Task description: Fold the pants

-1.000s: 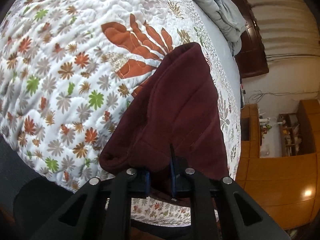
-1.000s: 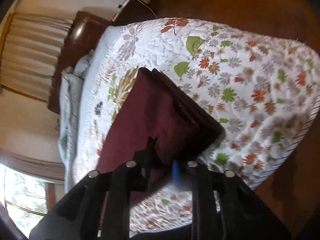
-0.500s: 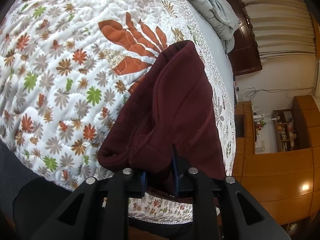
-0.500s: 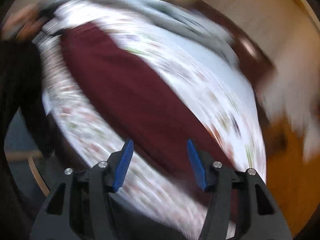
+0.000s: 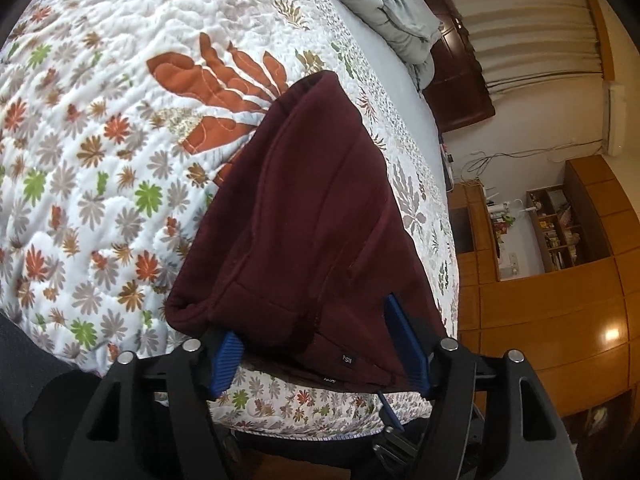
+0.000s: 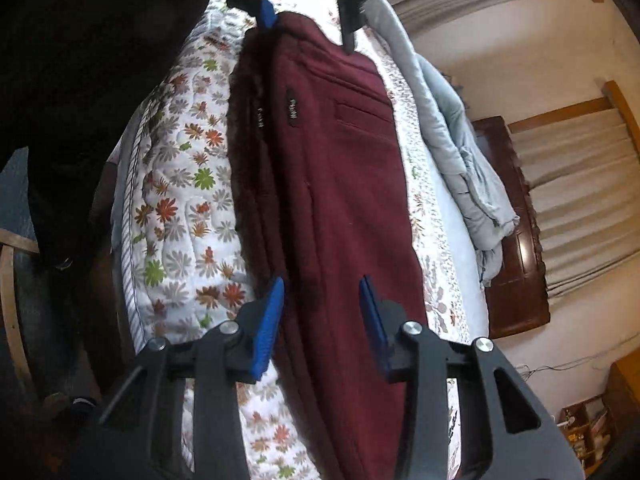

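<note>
**Maroon pants lie folded on flowered quilt**

Maroon fleece pants (image 5: 304,216), one pair, rest in a long folded strip on the leaf-print quilt (image 5: 100,152). The left gripper (image 5: 316,344), at 6 o'clock in its own view, has just been opening; its blue pads straddle the waistband end without pressing it. The right gripper (image 6: 320,320) has been closing yet stands apart over the cloth. One crumpled grey blanket (image 6: 460,152) lies at 2 o'clock beside a dark headboard (image 6: 516,240).
</note>
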A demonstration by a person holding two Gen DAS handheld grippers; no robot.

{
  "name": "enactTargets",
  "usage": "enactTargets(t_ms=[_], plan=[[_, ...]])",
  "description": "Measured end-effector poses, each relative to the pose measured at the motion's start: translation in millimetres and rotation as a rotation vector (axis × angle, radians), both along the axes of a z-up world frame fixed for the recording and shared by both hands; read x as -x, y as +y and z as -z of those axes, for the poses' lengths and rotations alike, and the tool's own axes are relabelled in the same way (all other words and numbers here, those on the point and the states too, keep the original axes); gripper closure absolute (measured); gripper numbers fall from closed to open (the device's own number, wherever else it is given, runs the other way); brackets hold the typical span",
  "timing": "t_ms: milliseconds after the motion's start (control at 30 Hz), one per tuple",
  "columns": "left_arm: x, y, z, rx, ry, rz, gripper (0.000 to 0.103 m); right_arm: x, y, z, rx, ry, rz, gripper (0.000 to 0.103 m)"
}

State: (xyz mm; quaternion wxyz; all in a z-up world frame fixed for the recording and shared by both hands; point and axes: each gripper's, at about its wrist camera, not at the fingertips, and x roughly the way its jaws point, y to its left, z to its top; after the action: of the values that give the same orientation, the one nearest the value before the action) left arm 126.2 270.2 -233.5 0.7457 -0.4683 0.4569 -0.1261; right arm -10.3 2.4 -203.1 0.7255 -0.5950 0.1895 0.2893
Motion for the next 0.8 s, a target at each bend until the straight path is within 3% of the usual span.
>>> enactTargets(t_ms=[67, 133, 167, 200, 233, 300, 533, 633, 667, 767, 800], plan=[[2.1, 3.6, 3.3, 0.024, 0.007, -0.001, 0.035, -3.9, 5.1, 4.6, 0.015, 0.008, 0.006, 0.07], [1.8, 5.7, 3.4, 0.041, 0.016, -0.006, 0.039, -9.7, 8.8, 6.8, 0.022, 0.027, 0.017, 0.088], [1.8, 6.2, 4.2, 0.035, 0.027, -0.012, 0.046, -12.2, 11.8, 6.2, 0.022, 0.062, 0.026, 0.095], [3.7, 9.5, 6.1, 0.015, 0.054, -0.028, 0.073, -14.5, 14.4, 4.6, 0.018, 0.067, 0.027, 0.096], [6.6, 13.3, 9.2, 0.019, 0.072, -0.044, 0.085, -13.2, 15.5, 0.8, 0.014, 0.068, 0.028, 0.097], [12.1, 17.9, 12.2, 0.047, 0.08, -0.05, 0.087, -12.1, 16.9, -7.2, 0.0, 0.076, 0.034, 0.098], [18.8, 9.6, 8.0, -0.027, 0.123, -0.054, 0.087, -7.9, 17.2, 4.7, 0.028, 0.079, 0.013, 0.099], [20.2, 5.1, 5.5, -0.057, 0.137, -0.075, 0.087, -6.5, 16.2, 2.4, 0.013, 0.072, 0.02, 0.092], [20.0, 3.0, 3.9, -0.061, 0.137, -0.08, 0.087, -4.8, 15.7, -3.1, -0.006, 0.085, 0.016, 0.085], [19.2, -6.9, -5.6, -0.082, 0.111, -0.083, 0.081, 7.0, -0.6, -19.6, -0.039, 0.067, 0.014, 0.081], [21.0, -9.6, -13.1, -0.097, 0.089, -0.086, 0.073, 5.5, -17.4, -34.0, -0.058, 0.045, 0.041, 0.08]])
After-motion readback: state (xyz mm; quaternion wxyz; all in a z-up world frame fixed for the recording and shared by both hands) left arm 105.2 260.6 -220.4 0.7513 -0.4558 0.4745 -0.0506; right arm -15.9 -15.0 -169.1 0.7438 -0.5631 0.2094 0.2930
